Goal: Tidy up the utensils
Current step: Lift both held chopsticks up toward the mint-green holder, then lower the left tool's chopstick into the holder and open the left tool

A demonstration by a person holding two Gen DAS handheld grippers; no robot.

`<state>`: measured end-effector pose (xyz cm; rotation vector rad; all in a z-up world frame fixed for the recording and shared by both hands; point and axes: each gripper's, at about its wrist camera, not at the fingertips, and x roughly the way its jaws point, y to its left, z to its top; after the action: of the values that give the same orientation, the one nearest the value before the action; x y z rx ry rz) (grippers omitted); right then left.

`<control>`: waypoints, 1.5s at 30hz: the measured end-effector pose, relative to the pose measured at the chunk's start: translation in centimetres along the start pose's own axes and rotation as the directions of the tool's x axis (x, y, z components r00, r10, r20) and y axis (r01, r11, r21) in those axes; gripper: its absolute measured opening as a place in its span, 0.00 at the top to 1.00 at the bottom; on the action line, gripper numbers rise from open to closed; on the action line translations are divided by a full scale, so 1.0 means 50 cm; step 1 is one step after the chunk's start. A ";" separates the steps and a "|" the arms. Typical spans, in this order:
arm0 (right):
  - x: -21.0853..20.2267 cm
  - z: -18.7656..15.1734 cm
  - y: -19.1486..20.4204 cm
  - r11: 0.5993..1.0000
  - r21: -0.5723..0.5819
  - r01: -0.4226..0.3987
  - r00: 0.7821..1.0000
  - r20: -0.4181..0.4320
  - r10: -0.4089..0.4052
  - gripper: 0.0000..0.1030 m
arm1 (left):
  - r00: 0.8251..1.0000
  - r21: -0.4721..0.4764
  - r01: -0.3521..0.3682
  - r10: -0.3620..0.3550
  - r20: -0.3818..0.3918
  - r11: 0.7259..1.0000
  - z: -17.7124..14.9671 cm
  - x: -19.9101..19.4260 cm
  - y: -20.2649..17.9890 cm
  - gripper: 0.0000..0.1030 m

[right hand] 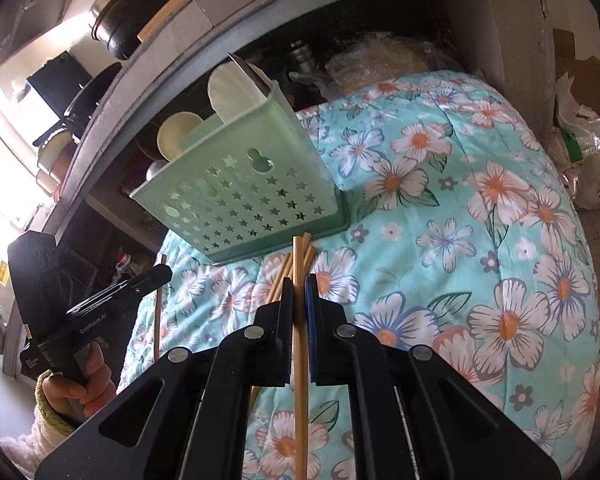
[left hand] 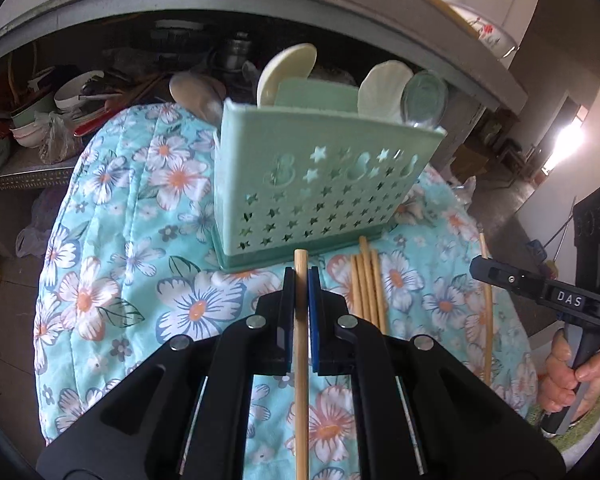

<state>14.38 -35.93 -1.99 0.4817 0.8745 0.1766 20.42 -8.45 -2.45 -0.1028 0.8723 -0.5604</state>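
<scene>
Chopsticks: each claw is clamping one bamboo stick; the rest are lying loose on the floral quilt, just in front of the green holder.
Left claw point(left hand: 301, 280): it is clenching on a single chopstick point(left hand: 301, 340) at lower centre of the left wrist view; the stick is running along the claw's axis and poking out a little past the tips.
Right claw point(right hand: 300, 285): it is gripping its own chopstick point(right hand: 299, 360) the same way, at lower centre of the right wrist view, with the tip reaching toward the holder's base.
Holder: the green star-punched utensil holder point(left hand: 320, 184) is standing on the floral quilt point(left hand: 148, 208), above centre in the frame, with pale spoons point(left hand: 288, 72) sticking out of its top.
Loose pile: four or so chopsticks point(left hand: 366, 288) are lying beside the left claw, right of centre, their ends near the holder's foot.
Risk, slip: the round sticks are being pinched along a narrow line, so I judge either could be swivelling or sliding out on the way up.
Risk, tipping: the quilt looks soft, so a stick catching the rim could be pushing the holder over.
Risk, crowding: the spoons are filling part of the opening, so a tip could be jamming against them.
Risk, collision: both claws are working close together and could be knocking each other.
</scene>
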 end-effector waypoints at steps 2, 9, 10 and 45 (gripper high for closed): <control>-0.027 0.005 0.012 1.000 -0.015 -0.011 0.999 0.034 0.012 0.94 | 0.999 -0.008 0.022 -0.022 0.030 1.000 0.009 -0.036 -0.005 0.95; -0.124 0.016 0.057 0.997 -0.074 -0.018 0.988 0.153 0.030 0.94 | 0.990 -0.008 0.072 -0.070 0.120 0.997 0.032 -0.150 -0.011 0.95; -0.135 0.016 0.063 0.997 -0.082 -0.017 0.986 0.165 0.030 0.94 | 0.989 -0.009 0.076 -0.074 0.131 0.997 0.030 -0.161 -0.013 0.95; -0.138 0.042 0.033 0.999 -0.045 0.014 0.984 0.179 -0.005 0.94 | 0.780 -0.077 0.036 0.020 0.626 0.996 0.334 -0.163 -0.007 0.95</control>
<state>11.66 -37.54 4.70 0.4428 0.6957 0.1425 28.63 -6.92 14.14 -0.3528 0.2354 -0.4512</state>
